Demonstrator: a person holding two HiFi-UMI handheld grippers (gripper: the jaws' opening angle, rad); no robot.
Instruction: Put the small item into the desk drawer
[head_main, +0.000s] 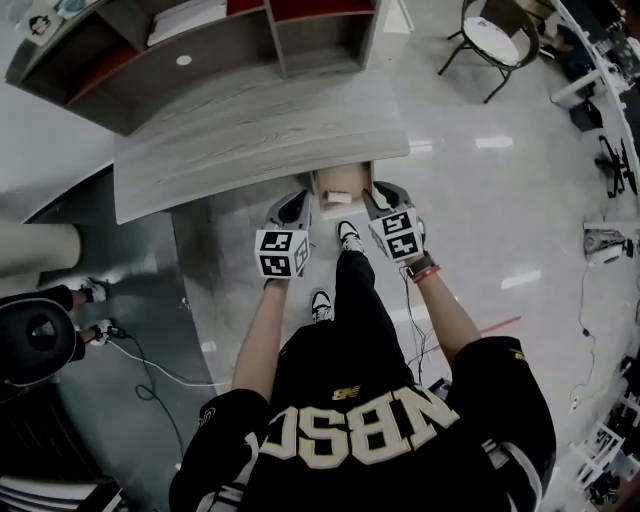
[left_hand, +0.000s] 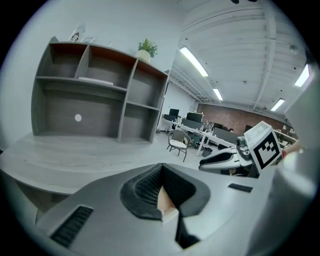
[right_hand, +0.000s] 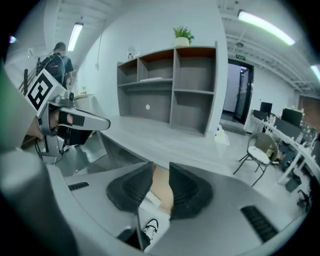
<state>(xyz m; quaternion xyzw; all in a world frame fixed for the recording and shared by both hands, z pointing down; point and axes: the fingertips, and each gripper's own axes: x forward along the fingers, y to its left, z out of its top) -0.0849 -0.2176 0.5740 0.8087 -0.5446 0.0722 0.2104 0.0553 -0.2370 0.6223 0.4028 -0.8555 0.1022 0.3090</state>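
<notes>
The desk drawer (head_main: 338, 184) stands pulled out under the grey desk top (head_main: 250, 140), and its tan inside shows. My left gripper (head_main: 292, 208) hovers at the drawer's left side. In the left gripper view its pads (left_hand: 145, 187) meet at the tips, with only tan drawer showing below them. My right gripper (head_main: 383, 197) is at the drawer's right side. In the right gripper view its pads (right_hand: 187, 187) stand apart, with the tan drawer (right_hand: 161, 187) showing through the gap. I cannot make out any small item.
A grey shelf unit (head_main: 230, 40) sits at the back of the desk. A chair (head_main: 495, 40) stands on the shiny floor at the far right. Another person's shoes (head_main: 95, 292) and a cable (head_main: 150, 370) are at the left. My own shoes (head_main: 348, 236) are below the drawer.
</notes>
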